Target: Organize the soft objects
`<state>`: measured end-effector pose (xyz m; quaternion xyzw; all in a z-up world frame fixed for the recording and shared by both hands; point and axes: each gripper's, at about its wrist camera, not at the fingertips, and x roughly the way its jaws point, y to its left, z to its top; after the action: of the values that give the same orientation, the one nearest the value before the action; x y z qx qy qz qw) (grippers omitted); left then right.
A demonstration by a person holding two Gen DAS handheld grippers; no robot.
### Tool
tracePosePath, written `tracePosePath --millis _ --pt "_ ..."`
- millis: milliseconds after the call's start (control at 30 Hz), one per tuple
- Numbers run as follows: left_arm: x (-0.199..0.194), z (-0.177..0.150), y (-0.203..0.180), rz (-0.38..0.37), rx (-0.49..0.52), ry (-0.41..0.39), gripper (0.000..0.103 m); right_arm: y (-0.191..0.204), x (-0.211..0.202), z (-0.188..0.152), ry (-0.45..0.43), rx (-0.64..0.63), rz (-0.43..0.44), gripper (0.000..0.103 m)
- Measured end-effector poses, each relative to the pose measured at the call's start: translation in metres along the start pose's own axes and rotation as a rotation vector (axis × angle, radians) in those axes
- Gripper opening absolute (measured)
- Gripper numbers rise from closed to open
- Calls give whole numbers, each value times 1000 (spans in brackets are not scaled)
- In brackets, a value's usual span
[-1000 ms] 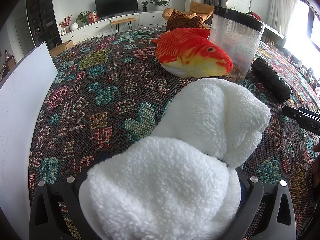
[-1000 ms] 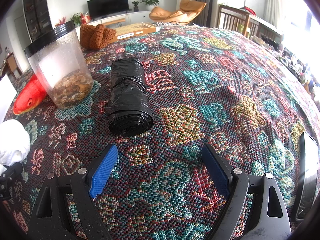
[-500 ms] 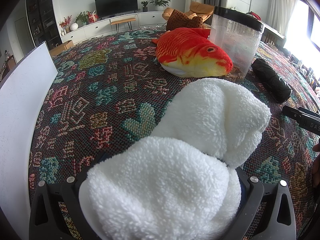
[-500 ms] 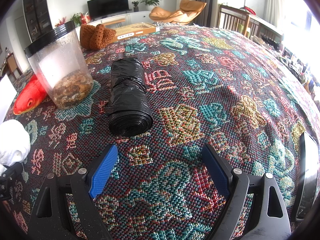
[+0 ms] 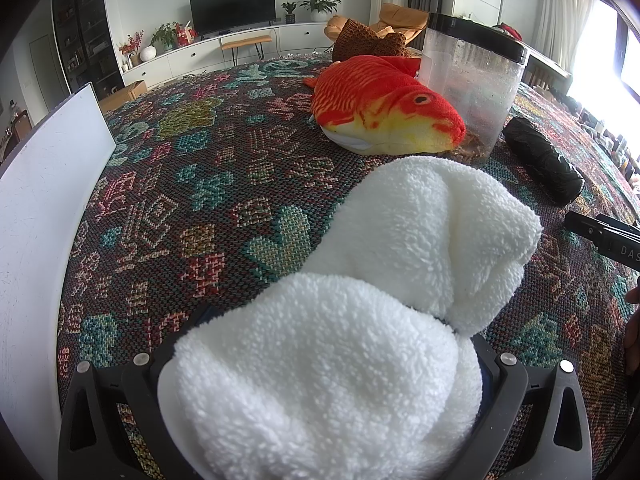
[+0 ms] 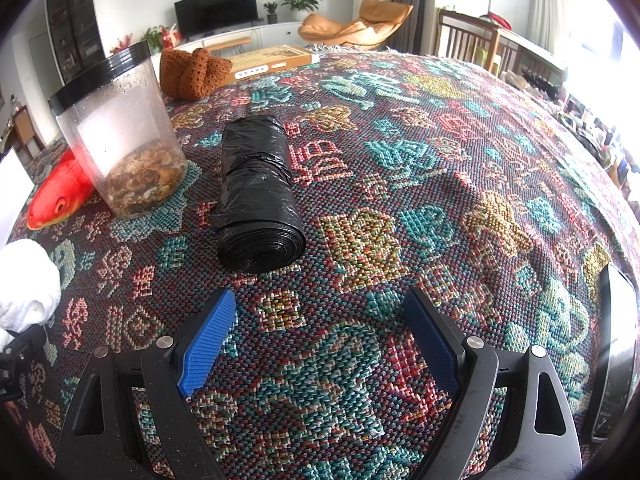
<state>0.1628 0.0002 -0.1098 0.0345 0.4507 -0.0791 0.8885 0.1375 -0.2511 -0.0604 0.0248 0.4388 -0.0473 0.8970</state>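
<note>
My left gripper [image 5: 324,344] is shut on a fluffy white towel [image 5: 360,300] that bulges out between its jaws and hides the fingertips; the towel also shows at the left edge of the right wrist view [image 6: 24,280]. A red and yellow plush fish [image 5: 384,108] lies beyond it on the patterned tablecloth [image 5: 180,184], and shows in the right wrist view [image 6: 56,200]. A brown knitted item [image 6: 192,72] lies further back. My right gripper [image 6: 320,320] is open and empty above the cloth, with blue pads [image 6: 208,336], just short of a black bag roll [image 6: 256,196].
A clear plastic jar [image 6: 120,136] with a black rim and brown contents stands beside the fish. A white board [image 5: 36,208] runs along the left table edge. A flat yellow box [image 6: 268,64] lies at the back. A dark metallic object [image 6: 616,344] lies at the right.
</note>
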Motion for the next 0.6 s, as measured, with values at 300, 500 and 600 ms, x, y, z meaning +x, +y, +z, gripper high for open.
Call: tracePosePath --millis 300,500,600 --pt "0 0 0 1 0 0 103 0 0 -1 0 1 1 88" --pt "0 0 0 1 1 0 103 -2 1 -1 0 3 3 89" --pt "0 0 0 1 1 -1 103 -3 1 -1 0 4 3 89"
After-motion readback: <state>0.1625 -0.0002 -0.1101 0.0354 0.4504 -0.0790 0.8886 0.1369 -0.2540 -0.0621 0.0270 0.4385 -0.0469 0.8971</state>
